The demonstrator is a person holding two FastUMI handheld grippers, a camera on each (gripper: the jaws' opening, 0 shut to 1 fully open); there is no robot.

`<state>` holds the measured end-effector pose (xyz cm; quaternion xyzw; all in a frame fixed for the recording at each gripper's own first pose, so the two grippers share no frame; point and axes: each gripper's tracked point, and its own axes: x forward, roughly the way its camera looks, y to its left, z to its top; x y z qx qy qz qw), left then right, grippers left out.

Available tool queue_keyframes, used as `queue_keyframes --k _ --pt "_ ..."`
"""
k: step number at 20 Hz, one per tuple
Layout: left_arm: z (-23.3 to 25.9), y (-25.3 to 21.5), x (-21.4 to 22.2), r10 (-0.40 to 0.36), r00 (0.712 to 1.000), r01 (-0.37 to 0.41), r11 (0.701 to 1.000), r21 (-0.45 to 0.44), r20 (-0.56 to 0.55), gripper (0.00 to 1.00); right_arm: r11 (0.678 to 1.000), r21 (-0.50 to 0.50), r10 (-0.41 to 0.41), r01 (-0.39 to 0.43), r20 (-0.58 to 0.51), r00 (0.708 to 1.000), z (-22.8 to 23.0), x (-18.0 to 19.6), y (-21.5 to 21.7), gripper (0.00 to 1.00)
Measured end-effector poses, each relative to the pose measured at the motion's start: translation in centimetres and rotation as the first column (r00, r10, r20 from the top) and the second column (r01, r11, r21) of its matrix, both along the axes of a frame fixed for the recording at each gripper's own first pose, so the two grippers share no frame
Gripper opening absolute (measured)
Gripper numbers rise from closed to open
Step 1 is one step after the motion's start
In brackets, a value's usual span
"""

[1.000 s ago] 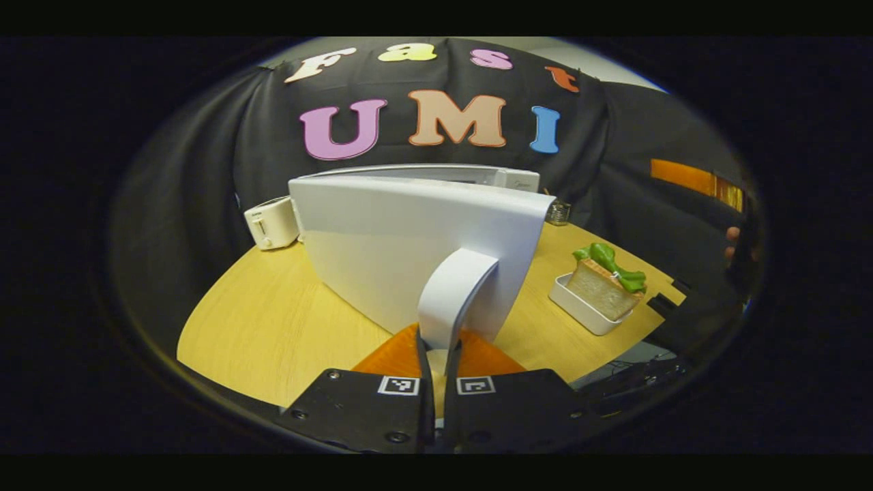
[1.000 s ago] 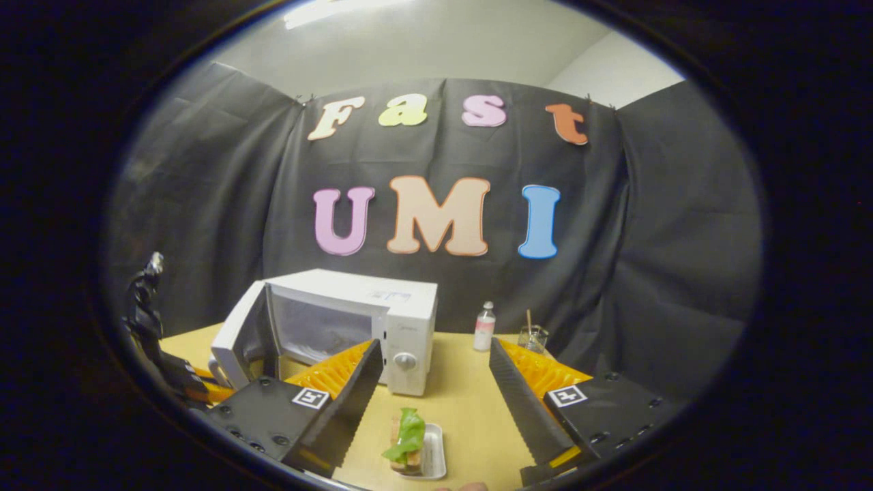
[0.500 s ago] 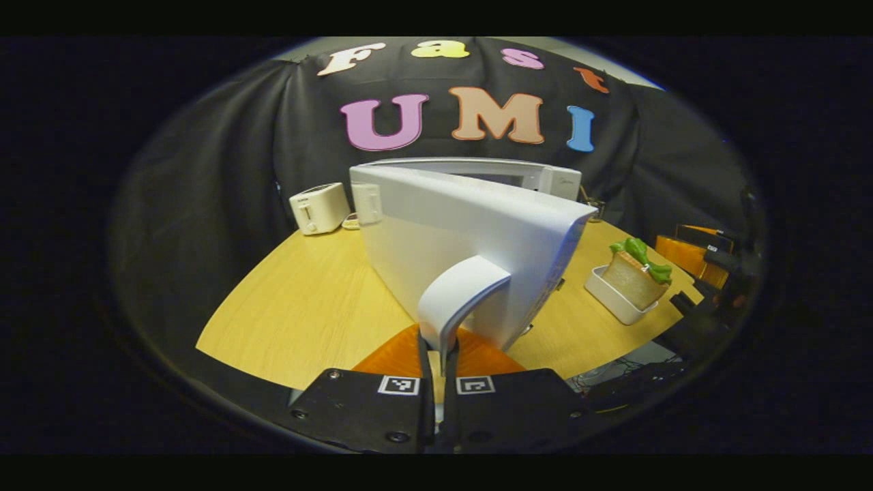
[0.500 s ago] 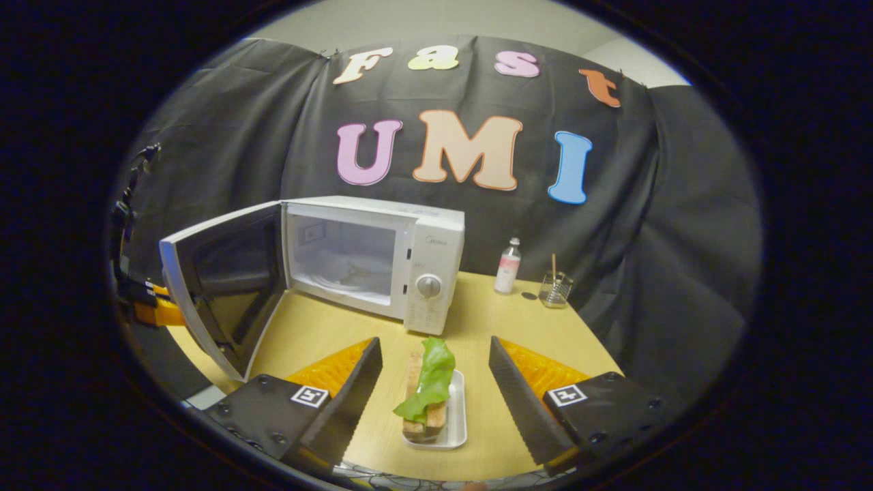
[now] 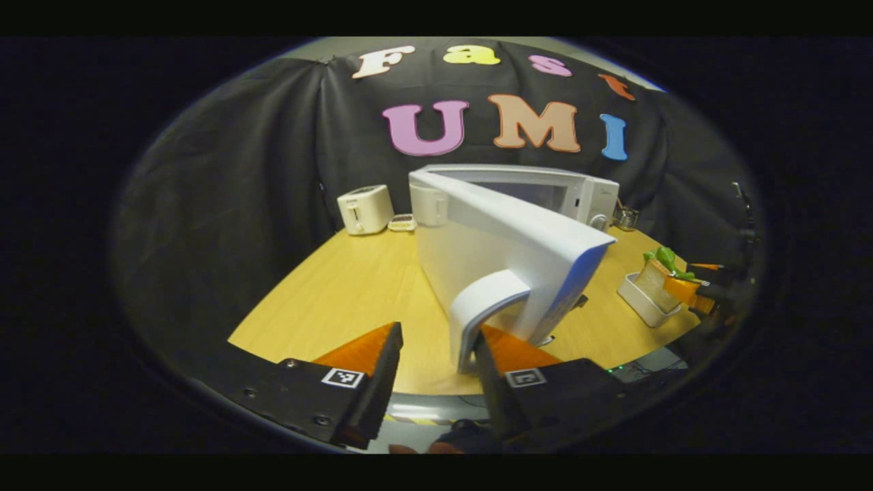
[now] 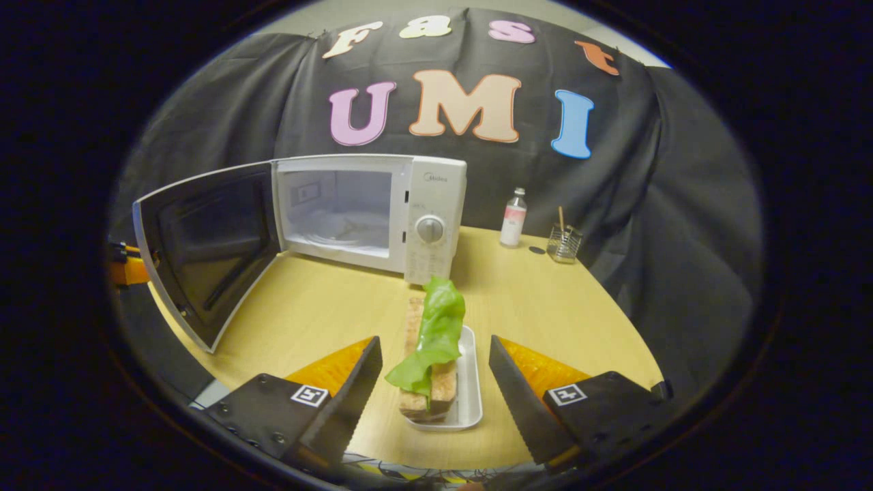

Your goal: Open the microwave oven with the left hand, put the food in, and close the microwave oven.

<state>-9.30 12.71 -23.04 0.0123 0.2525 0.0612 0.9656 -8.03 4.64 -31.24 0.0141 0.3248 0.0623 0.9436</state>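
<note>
Black cloth is hung behind a wooden table (image 6: 307,320). At its near edge the left gripper (image 5: 430,372) is spread wide, the door handle (image 5: 481,310) standing loose between its fingers. The right gripper (image 6: 433,389) is likewise held wide, framing the sandwich (image 6: 430,341) in its white tray (image 6: 470,402). Beyond, the microwave (image 6: 430,204) is seen with its door (image 6: 204,239) swung open.

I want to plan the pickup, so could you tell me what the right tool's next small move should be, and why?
Probably ease the right tool forward and down around the sandwich tray: it is open, the tray lies between its fingers, and the microwave door already stands wide open.
</note>
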Motion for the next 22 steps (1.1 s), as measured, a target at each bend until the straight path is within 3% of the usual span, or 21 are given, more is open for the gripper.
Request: queue_keyframes --k 1,3,5,7,8,12,16,17,22 --pt "1.0 0.2 0.1 0.006 1.0 -0.006 1.0 -0.007 0.022 0.8 1.0 0.002 0.002 -0.002 -0.002 1.0 -0.2 0.0 0.3 0.99" --pt "1.3 -0.1 -0.2 0.001 1.0 -0.001 1.0 -0.025 0.007 1.0 1.0 0.003 0.008 -0.008 -0.01 1.0 -0.6 0.1 0.7 0.98" --pt "1.9 0.0 -0.9 0.001 1.0 -0.001 1.0 0.012 0.009 0.99 1.0 0.002 0.002 -0.002 -0.026 1.0 -1.2 0.0 0.8 0.98" --pt "2.7 -0.3 -1.5 -0.015 1.0 0.015 1.0 0.022 0.013 0.99 1.0 0.007 -0.01 0.01 -0.041 0.999 -1.7 0.0 0.7 0.72" --pt "3.2 -0.1 -1.8 -0.007 1.0 0.007 1.0 0.016 0.022 0.99 1.0 0.011 -0.01 0.011 -0.052 0.999 -2.0 -0.1 0.9 0.69" --pt "6.0 -0.6 -2.6 0.077 0.996 -0.069 0.986 -0.153 0.05 0.99 1.0 0.004 -0.018 0.019 -0.074 0.997 -2.6 -0.6 0.7 0.75" --pt "9.2 0.5 -1.9 0.092 0.987 -0.078 0.991 -0.11 0.13 0.96 1.0 -0.018 -0.024 0.023 -0.067 0.997 -2.8 -0.3 0.3 0.75" --pt "9.9 0.8 -1.8 0.092 0.985 -0.08 0.993 -0.087 0.144 0.97 0.999 -0.024 -0.028 0.026 -0.071 0.997 -2.6 -0.4 0.3 0.45" --pt "13.8 0.8 -0.6 0.067 0.967 -0.059 0.997 -0.04 0.247 0.99 0.999 -0.022 -0.029 0.027 -0.094 0.995 -2.8 -0.6 1.1 0.41"
